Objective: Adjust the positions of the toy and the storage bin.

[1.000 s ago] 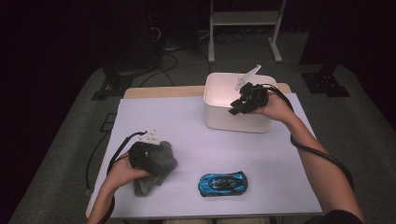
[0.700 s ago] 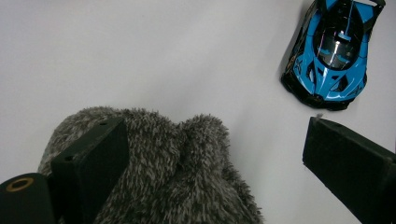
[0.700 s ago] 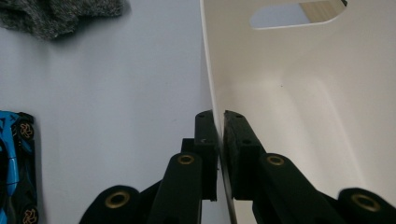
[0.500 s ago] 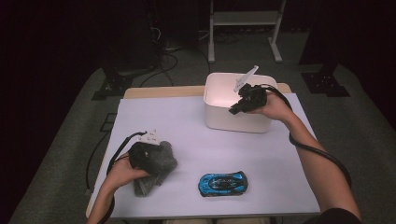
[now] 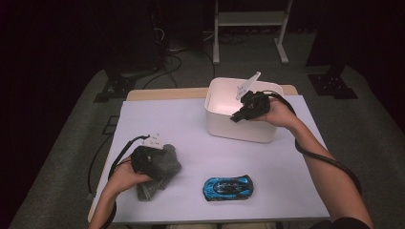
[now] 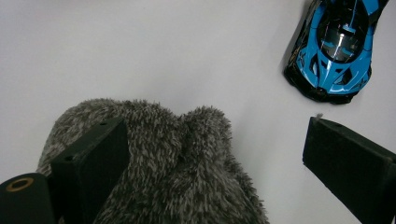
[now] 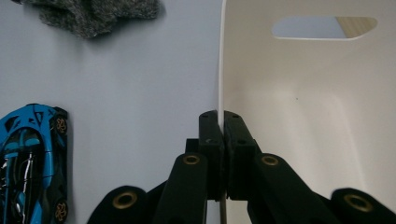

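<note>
Two hands work well apart on the pale tabletop (image 5: pixel 191 124). The right arm reaches forward, and the right gripper (image 5: pixel 237 116) has just been closing: its jaws now pinch the near wall of the white plastic bin (image 5: pixel 224 125), one jaw inside, one outside. The left gripper (image 5: pixel 149 162) points down over the grey fuzzy cloth (image 6: pixel 182 158), jaws spread wide, one pad resting on the pile and the other beside it on bare table. The blue toy car (image 5: pixel 227 187) lies near the front edge, between the cloth and the bin, with bare surface all round it.
</note>
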The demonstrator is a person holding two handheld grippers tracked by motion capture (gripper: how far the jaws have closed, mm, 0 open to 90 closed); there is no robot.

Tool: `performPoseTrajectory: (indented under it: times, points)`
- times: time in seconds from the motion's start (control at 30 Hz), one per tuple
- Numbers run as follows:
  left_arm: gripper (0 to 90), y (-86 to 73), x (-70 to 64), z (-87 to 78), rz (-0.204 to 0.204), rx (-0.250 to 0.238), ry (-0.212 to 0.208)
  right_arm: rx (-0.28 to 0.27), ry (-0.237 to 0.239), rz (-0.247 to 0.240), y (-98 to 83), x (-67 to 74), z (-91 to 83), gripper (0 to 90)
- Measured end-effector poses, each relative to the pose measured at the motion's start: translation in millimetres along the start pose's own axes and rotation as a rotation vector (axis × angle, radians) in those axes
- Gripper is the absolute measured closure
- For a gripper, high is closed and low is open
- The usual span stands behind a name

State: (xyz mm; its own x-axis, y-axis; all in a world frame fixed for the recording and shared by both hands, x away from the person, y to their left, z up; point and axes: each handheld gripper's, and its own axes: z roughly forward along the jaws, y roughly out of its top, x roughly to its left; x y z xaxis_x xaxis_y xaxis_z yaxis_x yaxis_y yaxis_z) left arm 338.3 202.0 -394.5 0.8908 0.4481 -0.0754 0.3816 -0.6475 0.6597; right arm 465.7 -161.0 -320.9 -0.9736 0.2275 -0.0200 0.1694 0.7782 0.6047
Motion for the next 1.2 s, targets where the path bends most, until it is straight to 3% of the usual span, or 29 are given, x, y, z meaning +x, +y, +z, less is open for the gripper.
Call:
performPoseTrajectory:
  times: [0.5, 1.2]
  points:
    - [6.5, 2.9, -2.5, -0.1, 0.014, 0.001, -0.002, -0.035, 0.045, -0.062, 4.0, 41.0, 5.5, 86.4]
    - [6.5, 1.5, -3.0, 1.0, 0.006, 0.006, -0.005, -0.003, 0.108, -0.135, 16.1, 71.4, 10.1, 86.2]
